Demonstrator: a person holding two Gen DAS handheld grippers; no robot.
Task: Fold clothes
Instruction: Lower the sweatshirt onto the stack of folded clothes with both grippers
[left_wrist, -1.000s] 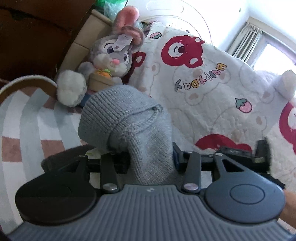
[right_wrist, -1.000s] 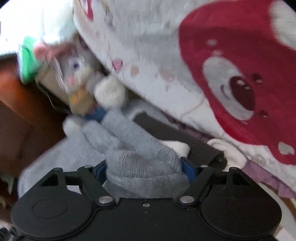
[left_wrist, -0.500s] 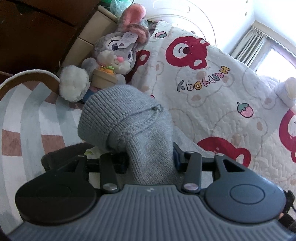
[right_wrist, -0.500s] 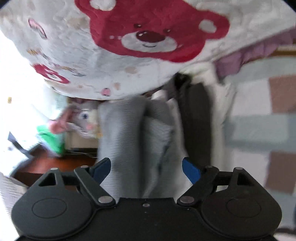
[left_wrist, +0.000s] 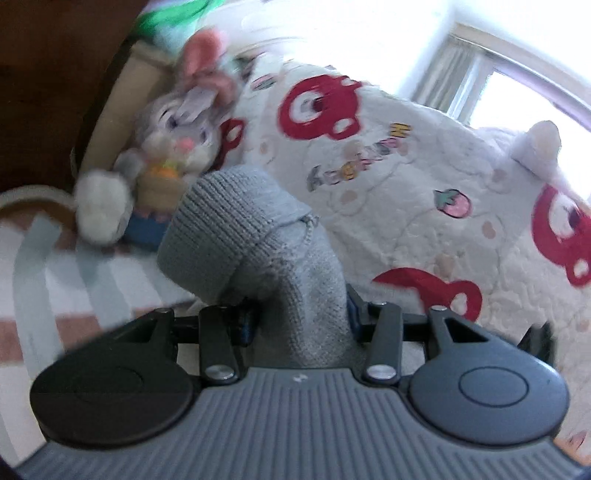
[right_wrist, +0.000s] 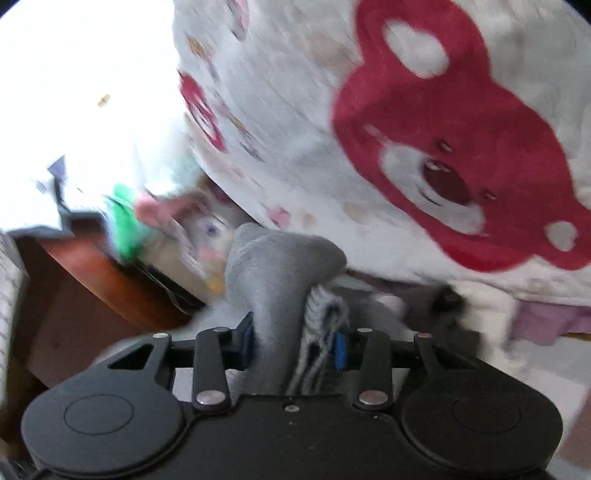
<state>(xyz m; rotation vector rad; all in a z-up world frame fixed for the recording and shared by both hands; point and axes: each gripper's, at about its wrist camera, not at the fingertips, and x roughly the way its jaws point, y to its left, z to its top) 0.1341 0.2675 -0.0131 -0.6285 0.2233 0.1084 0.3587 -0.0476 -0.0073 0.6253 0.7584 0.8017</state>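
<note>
A grey knitted garment (left_wrist: 243, 236) bulges up between the jaws of my left gripper (left_wrist: 299, 317), which is shut on it. In the right wrist view my right gripper (right_wrist: 293, 339) is shut on another part of the same grey knit (right_wrist: 277, 269), with folded edge layers showing on its right side. Both views are blurred by motion. The rest of the garment is hidden below the grippers.
A white quilt with red bears (left_wrist: 388, 155) covers the bed; it also fills the right wrist view (right_wrist: 424, 129). A grey plush rabbit (left_wrist: 177, 125) sits by a wooden cabinet (left_wrist: 48, 81). A striped rug (left_wrist: 44, 266) lies at the left. Dark and white clothes (right_wrist: 461, 306) lie beyond my right gripper.
My right gripper, open half a second ago, has closed on the grey knit and swung round. My left gripper has kept its hold and shifted slightly.
</note>
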